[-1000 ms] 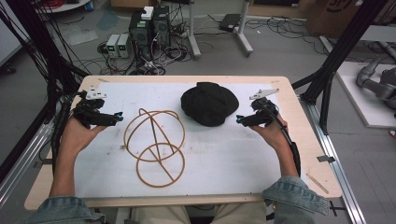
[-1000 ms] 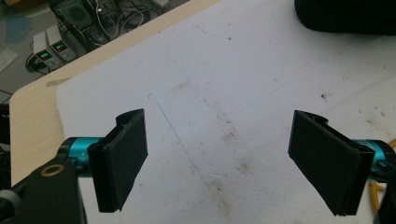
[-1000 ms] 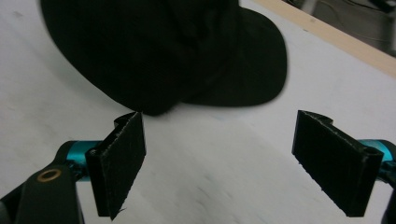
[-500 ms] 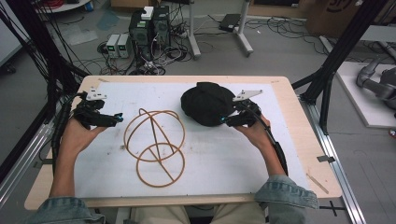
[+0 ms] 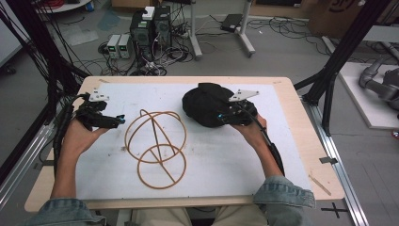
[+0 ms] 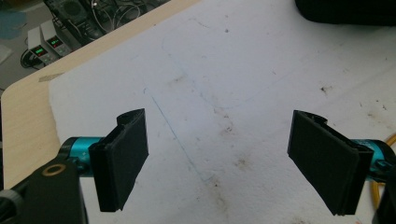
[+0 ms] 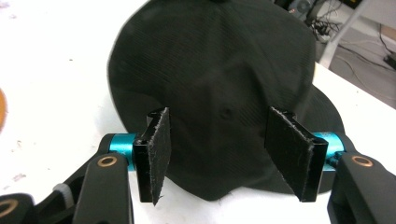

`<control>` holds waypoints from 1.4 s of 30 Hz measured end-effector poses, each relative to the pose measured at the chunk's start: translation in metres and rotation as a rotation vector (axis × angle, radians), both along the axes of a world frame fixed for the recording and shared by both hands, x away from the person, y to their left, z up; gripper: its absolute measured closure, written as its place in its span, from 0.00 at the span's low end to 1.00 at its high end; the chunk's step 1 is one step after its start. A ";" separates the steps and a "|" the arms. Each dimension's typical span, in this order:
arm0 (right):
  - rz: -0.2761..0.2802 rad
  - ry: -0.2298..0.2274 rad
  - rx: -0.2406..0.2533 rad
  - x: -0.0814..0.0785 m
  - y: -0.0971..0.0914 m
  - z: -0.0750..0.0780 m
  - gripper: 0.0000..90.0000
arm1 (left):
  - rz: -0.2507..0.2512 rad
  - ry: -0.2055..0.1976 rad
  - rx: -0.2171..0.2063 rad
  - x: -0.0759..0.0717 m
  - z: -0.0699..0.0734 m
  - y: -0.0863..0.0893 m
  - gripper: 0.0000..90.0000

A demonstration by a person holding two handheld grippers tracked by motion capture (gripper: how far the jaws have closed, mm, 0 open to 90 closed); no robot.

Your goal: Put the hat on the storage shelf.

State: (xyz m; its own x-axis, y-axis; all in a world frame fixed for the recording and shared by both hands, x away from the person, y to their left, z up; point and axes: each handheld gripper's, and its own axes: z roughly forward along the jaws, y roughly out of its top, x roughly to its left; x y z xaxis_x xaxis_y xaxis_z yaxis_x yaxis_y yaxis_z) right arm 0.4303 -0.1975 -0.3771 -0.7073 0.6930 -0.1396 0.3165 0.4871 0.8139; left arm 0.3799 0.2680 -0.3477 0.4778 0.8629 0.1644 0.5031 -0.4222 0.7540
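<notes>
Left gripper (image 5: 120, 121): held at the left of the high view, low over the white mat (image 5: 211, 160), its jaws spread wide with nothing between them; the left gripper view shows bare, stained mat (image 6: 224, 93) in the gap.

Left hand (image 5: 80, 134): wrapped under the tool, forearm entering from the lower left corner of the frame.

Wire hat stand (image 5: 157, 147): a tan frame of crossed hoops at centre-left of the high view, lying on the mat, well apart from the cap and untouched by either tool.

Black cap (image 5: 207, 103): upper centre of the high view, sitting crown-up on the mat; it takes up the upper and middle part of the right gripper view (image 7: 210, 84), its edge running down between the jaws.

Right gripper (image 5: 220, 117): right of centre in the high view, at the near side of the cap; jaws parted and straddling the cap's near edge, not yet pinched on the fabric as far as the right gripper view (image 7: 229, 161) shows.

Right hand (image 5: 249, 129): behind the tool, sleeve at the lower right.

Table (image 5: 291, 141): pale wood border showing around the mat.

Step in hand: by appearances, the reach for the cap, grip not yet taken.

Next move: likely calls for pinching the jaws onto the cap's edge, then lifting it leftward toward the stand; the soft fabric may slip or fold, so a firm bite looks needed.
</notes>
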 end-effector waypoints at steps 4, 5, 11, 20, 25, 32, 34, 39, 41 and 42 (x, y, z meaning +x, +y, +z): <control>0.015 -0.025 0.001 -0.003 0.010 0.001 0.50 | -0.004 0.003 -0.002 0.000 0.000 -0.001 0.23; 0.014 -0.028 -0.003 -0.003 0.012 0.000 0.51 | -0.004 0.003 -0.002 0.000 0.000 -0.001 0.23; 0.002 -0.020 -0.014 0.000 0.020 -0.006 0.54 | -0.004 0.006 -0.003 0.000 -0.001 -0.001 0.23; -0.027 -0.056 -0.057 0.000 0.027 -0.009 0.57 | -0.002 0.012 -0.006 0.001 -0.002 0.000 0.23; -0.032 -0.082 -0.087 0.001 0.030 -0.012 0.62 | -0.002 0.014 -0.009 0.001 -0.003 0.000 0.23; -0.046 -0.090 -0.120 0.002 0.034 -0.016 0.72 | -0.005 0.018 -0.008 0.002 -0.003 0.001 0.23; -0.041 -0.094 -0.126 0.002 0.035 -0.017 0.75 | -0.003 0.022 -0.007 0.002 -0.004 0.001 0.23; -0.048 -0.102 -0.133 0.001 0.035 -0.016 0.82 | -0.003 0.022 -0.005 0.003 -0.005 0.001 0.23; -0.045 -0.106 -0.134 0.001 0.035 -0.016 0.87 | 0.000 0.025 -0.006 0.003 -0.005 0.001 0.23; -0.045 -0.109 -0.136 0.002 0.035 -0.016 0.89 | -0.002 0.024 -0.005 0.003 -0.005 0.001 0.23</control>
